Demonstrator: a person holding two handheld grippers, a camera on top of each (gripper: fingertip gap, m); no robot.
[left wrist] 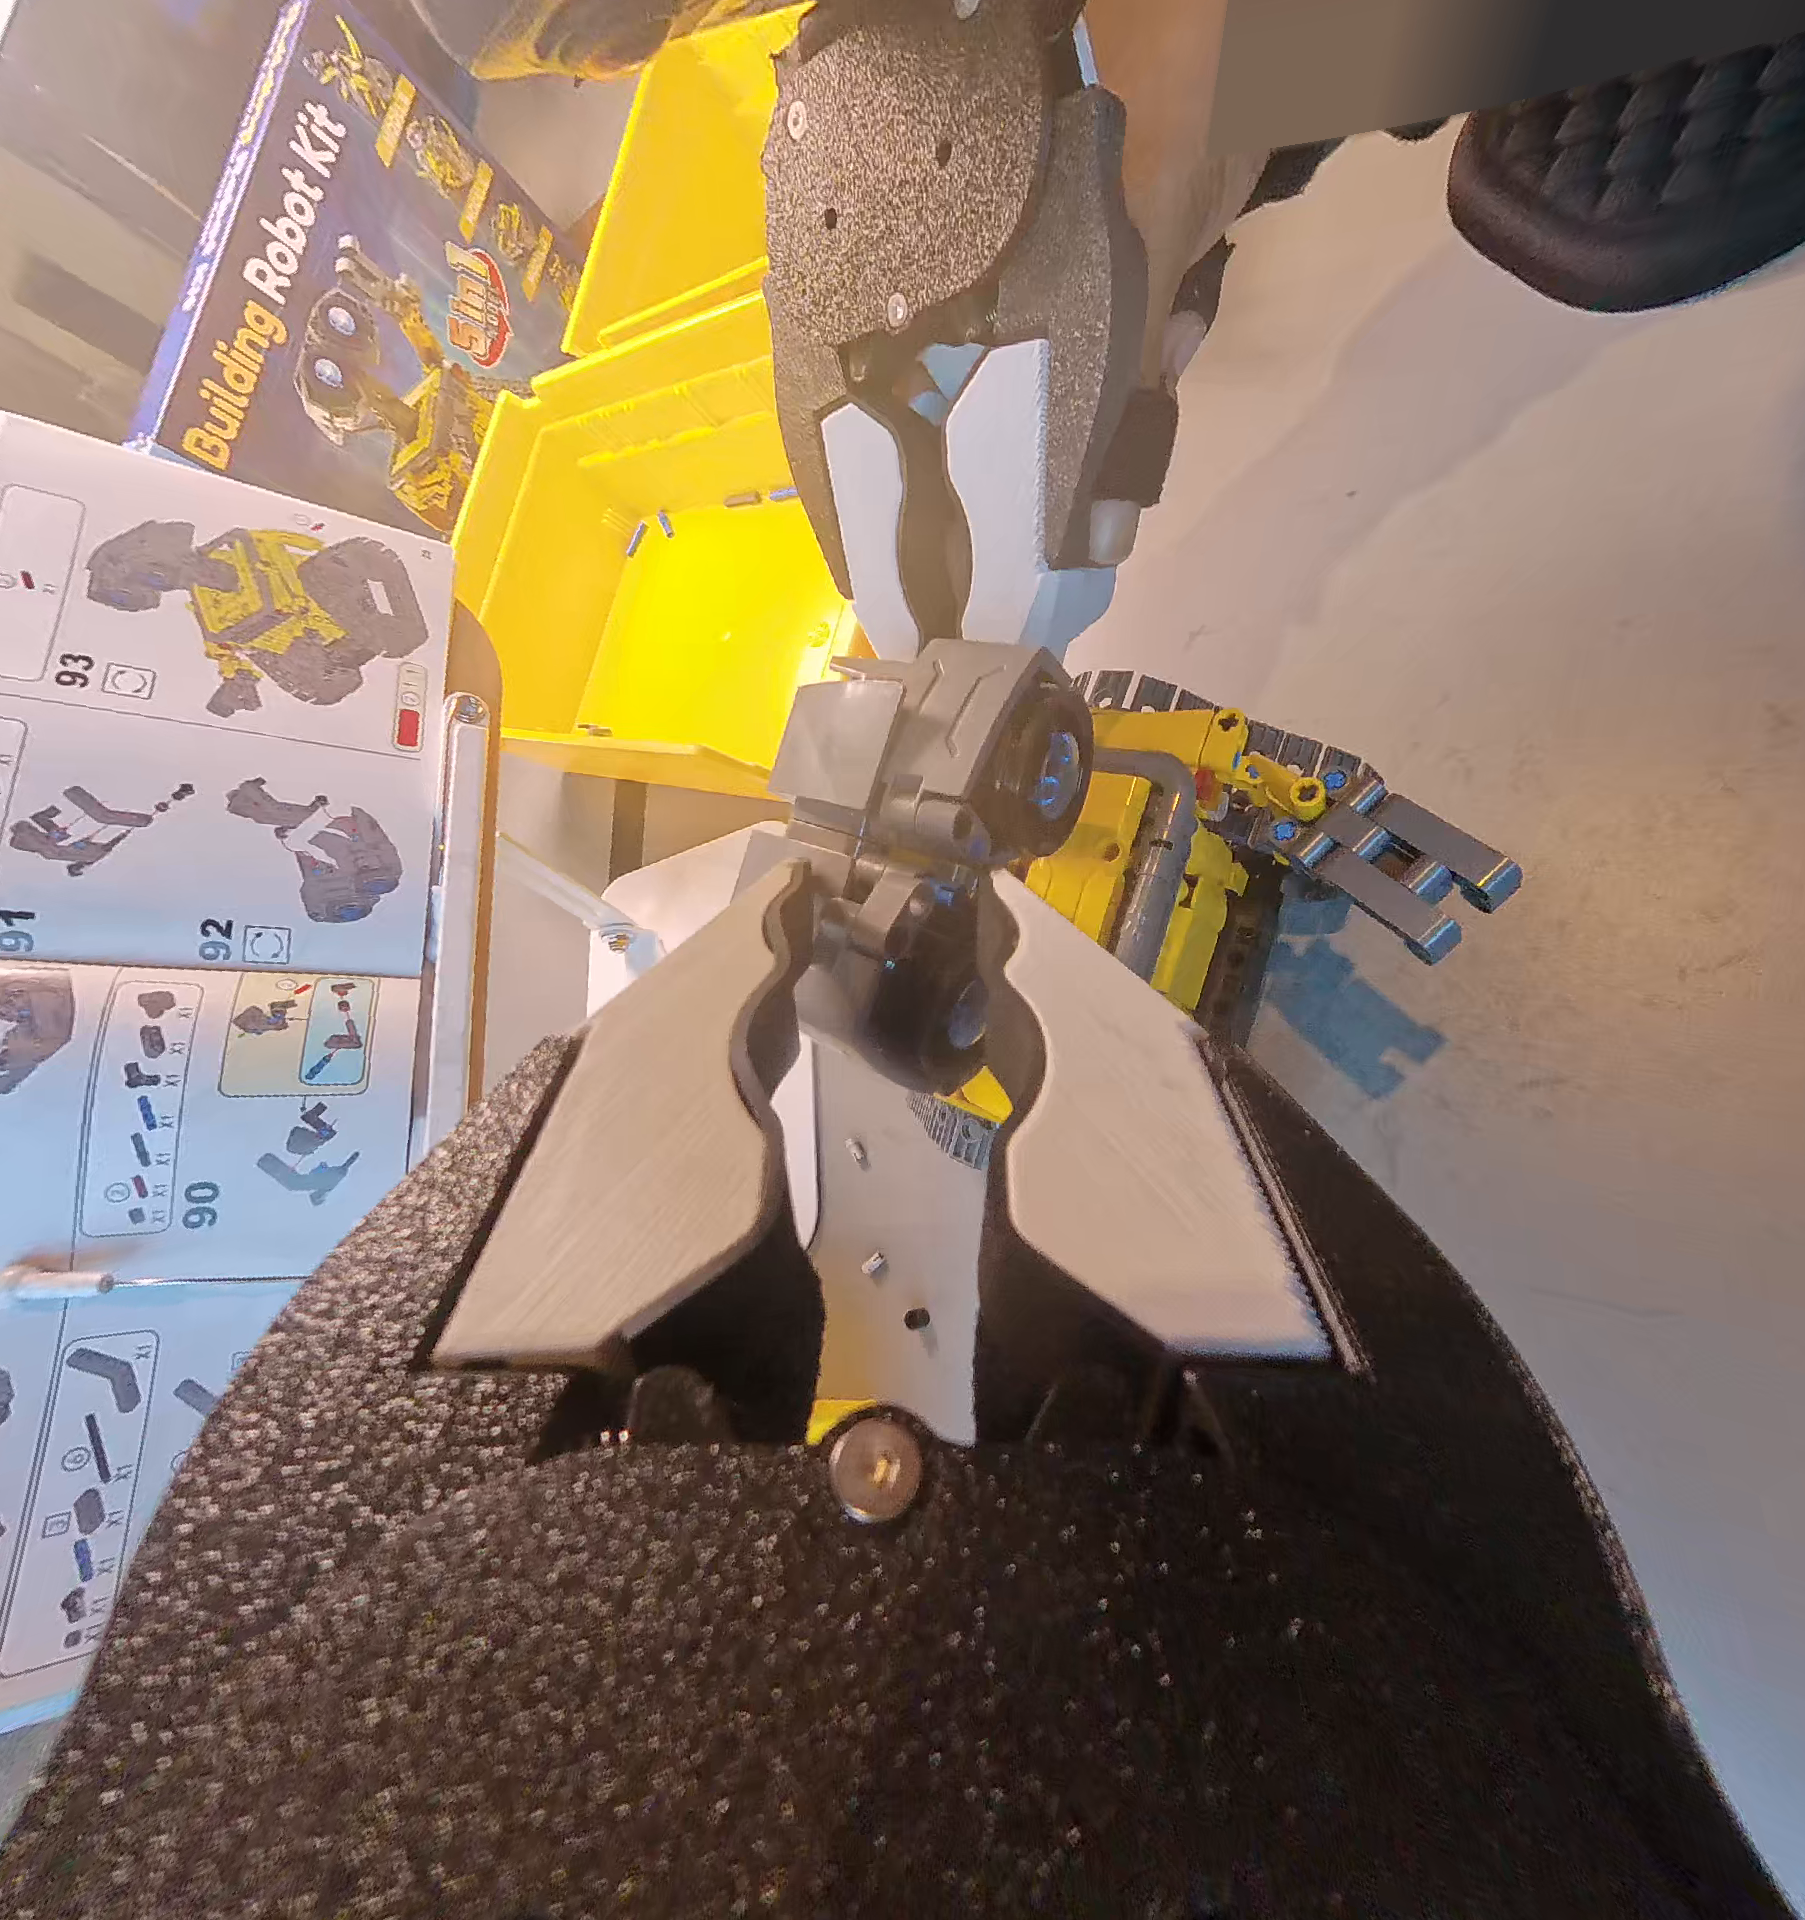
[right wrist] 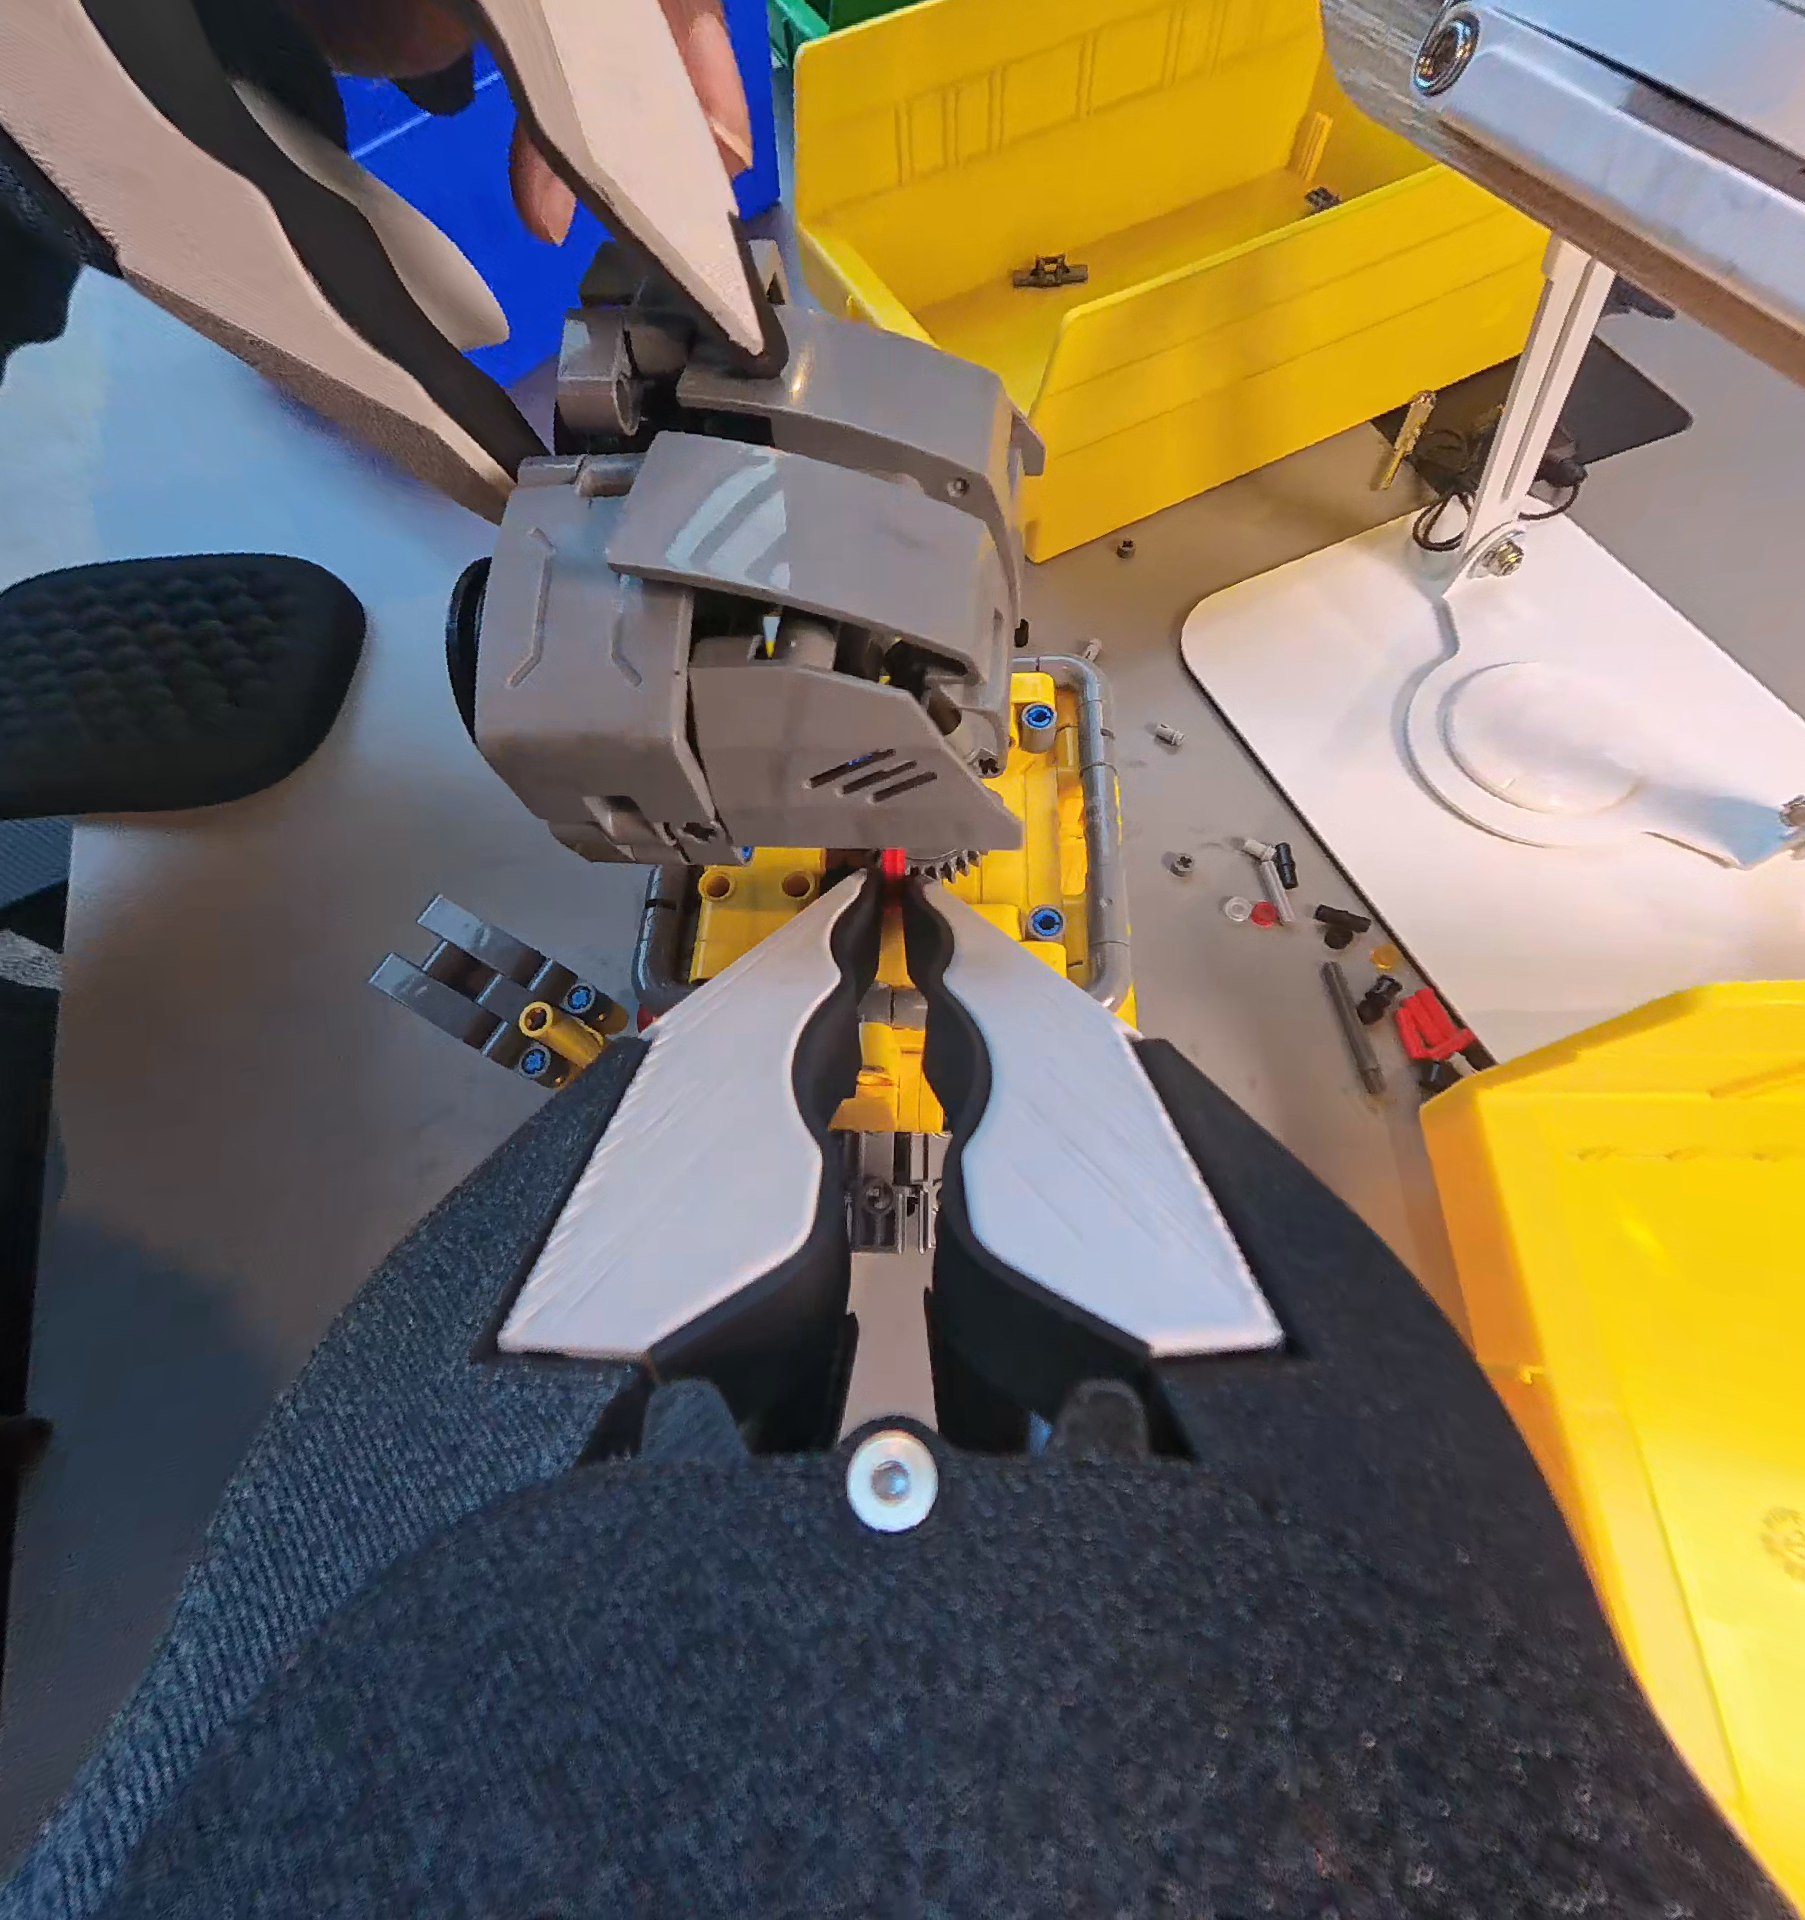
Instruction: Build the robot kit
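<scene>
left tongs (left wrist: 893,914) grip 1 grey head (left wrist: 939,769) | right tongs (right wrist: 882,883) pinch 1 red pin (right wrist: 893,862) | 2 yellow bins (right wrist: 1168,281)

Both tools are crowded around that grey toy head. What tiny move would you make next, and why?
Probably ease the grey head down a touch with the left tool: it hangs tilted just above the yellow body, where the right tool pinches a red piece.

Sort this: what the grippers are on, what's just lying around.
At the grippers: left gripper shut on grey head; right gripper shut at red piece on yellow model.
Lying about: yellow bins, instruction booklet, kit box, loose small parts, black pad.
</scene>
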